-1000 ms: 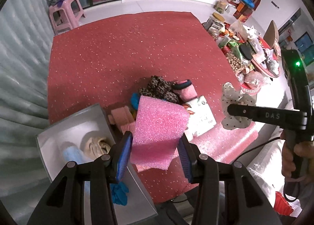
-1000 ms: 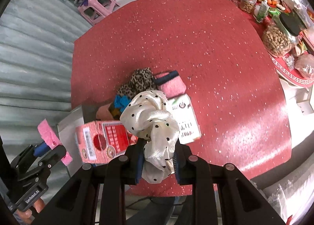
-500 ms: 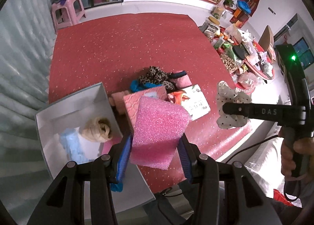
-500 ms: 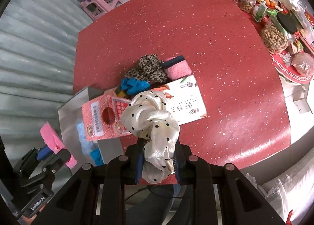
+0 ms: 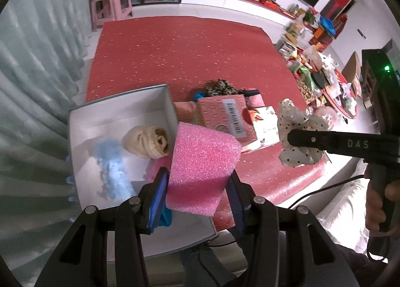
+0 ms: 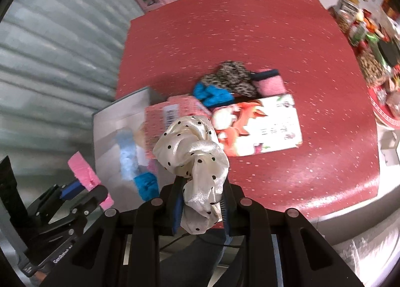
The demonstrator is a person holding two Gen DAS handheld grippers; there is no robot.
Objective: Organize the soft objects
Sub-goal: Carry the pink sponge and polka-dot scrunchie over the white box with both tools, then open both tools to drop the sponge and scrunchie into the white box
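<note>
My left gripper (image 5: pixel 196 198) is shut on a pink foam sheet (image 5: pixel 200 167) and holds it over the near right side of an open white box (image 5: pixel 82 131). The box holds a beige cloth bundle (image 5: pixel 146 141), a light blue fluffy piece (image 5: pixel 112 164) and a blue item. My right gripper (image 6: pixel 201 208) is shut on a cream polka-dot scrunchie (image 6: pixel 195 159), also seen in the left wrist view (image 5: pixel 298 134). It hangs above the table's near edge, right of the box (image 6: pixel 110 121). The left gripper shows in the right wrist view (image 6: pixel 82 187).
On the red table (image 6: pixel 250 24) lie a leopard-print cloth (image 6: pixel 230 79), a pink sock (image 6: pixel 270 83), a blue cloth (image 6: pixel 212 94), a pink carton (image 5: pixel 225 114) and a white fox-print carton (image 6: pixel 262 126). Jars and snacks (image 5: pixel 315 76) crowd the right edge. A curtain (image 5: pixel 32 86) hangs on the left.
Both grippers have moved left and back toward the box, each keeping its hold. The box's inside now shows more fully under the foam sheet.
</note>
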